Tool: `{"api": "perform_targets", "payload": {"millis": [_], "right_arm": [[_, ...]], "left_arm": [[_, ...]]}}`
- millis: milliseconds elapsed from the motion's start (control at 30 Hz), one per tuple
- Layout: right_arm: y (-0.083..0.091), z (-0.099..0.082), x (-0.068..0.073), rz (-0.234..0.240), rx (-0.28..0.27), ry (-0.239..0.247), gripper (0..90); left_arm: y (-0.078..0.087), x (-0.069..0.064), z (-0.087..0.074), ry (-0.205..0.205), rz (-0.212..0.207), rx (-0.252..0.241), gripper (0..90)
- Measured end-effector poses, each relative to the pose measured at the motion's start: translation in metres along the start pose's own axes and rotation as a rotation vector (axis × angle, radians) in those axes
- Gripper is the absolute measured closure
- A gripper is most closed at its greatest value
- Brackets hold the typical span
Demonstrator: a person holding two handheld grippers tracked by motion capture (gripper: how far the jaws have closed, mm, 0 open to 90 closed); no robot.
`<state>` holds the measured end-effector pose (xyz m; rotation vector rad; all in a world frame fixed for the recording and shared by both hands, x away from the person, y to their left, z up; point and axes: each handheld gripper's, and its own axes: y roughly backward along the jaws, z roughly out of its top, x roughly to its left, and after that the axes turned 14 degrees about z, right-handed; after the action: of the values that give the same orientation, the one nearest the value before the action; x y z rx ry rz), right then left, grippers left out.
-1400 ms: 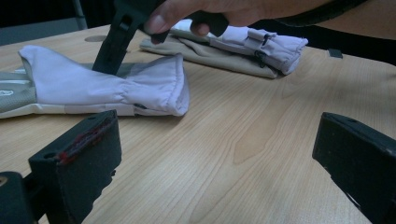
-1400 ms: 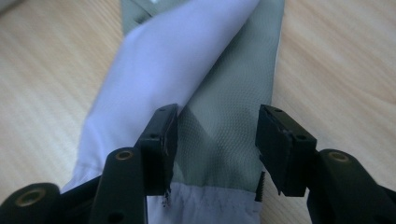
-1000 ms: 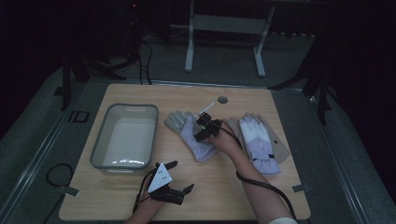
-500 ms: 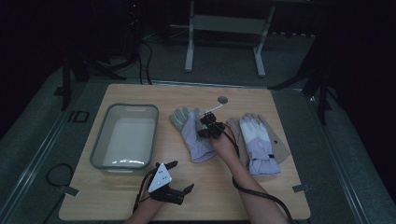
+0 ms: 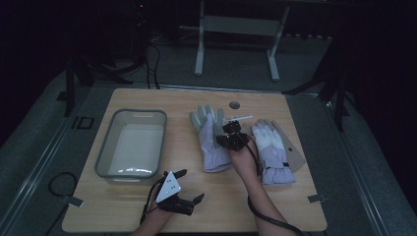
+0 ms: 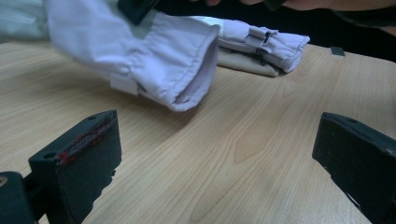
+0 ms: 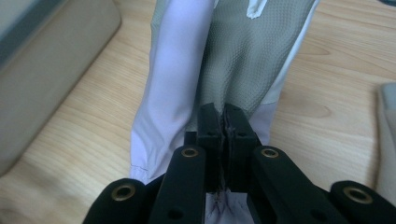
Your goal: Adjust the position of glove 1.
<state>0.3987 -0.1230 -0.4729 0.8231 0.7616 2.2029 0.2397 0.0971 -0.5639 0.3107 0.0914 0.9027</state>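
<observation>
Two pale lilac work gloves lie on the wooden table (image 5: 187, 162). My right gripper (image 5: 231, 139) is shut on the left glove (image 5: 209, 140), pinching its fabric near the cuff. In the right gripper view the glove (image 7: 233, 51), with its grey palm, stretches away from the closed gripper (image 7: 223, 121). In the left gripper view the glove's cuff (image 6: 140, 60) hangs just off the table. The second glove (image 5: 269, 147) lies flat to the right, and its cuff (image 6: 261, 46) is seen behind. My left gripper (image 5: 191, 185) rests open near the front edge, its jaws wide apart (image 6: 219, 144) over bare wood.
A grey plastic bin (image 5: 104, 147) stands on the left half of the table, its wall (image 7: 42, 60) close to the held glove. A round hole (image 5: 234, 105) sits near the table's far edge. Dark floor and a metal stand lie beyond.
My right gripper has moved a little to the right and up with the left glove, which has slid right and lifted at the cuff. The left gripper has not moved.
</observation>
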Motion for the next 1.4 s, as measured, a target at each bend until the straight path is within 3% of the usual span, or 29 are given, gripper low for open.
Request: {"api": "perform_targets", "payload": {"millis": [200, 300, 567, 700, 833, 1100, 1400], "right_arm": [[0.022, -0.022, 0.000, 0.007, -0.073, -0.059, 87.0], [0.025, -0.035, -0.005, 0.004, -0.101, -0.088, 87.0], [0.008, -0.057, -0.020, -0.036, -0.096, -0.170, 85.8], [-0.003, -0.063, -0.030, -0.064, -0.054, -0.181, 74.4], [-0.007, -0.064, -0.034, -0.054, -0.036, -0.173, 68.6], [0.006, -0.052, -0.035, -0.046, -0.021, -0.142, 59.9], [0.021, -0.037, -0.038, -0.056, -0.002, -0.052, 55.5]], "left_arm": [[0.000, -0.001, 0.000, 0.002, 0.001, -0.002, 1.3], [0.000, -0.001, 0.000, 0.005, 0.000, -0.002, 1.3], [0.000, -0.001, 0.000, -0.001, 0.000, 0.003, 1.3], [0.000, 0.000, 0.000, 0.000, -0.003, 0.003, 1.3], [0.000, 0.000, 0.000, -0.001, -0.004, 0.004, 1.3], [0.000, 0.000, 0.000, 0.000, -0.004, 0.004, 1.3], [0.000, 0.000, 0.000, 0.001, -0.003, 0.003, 1.3]]}}
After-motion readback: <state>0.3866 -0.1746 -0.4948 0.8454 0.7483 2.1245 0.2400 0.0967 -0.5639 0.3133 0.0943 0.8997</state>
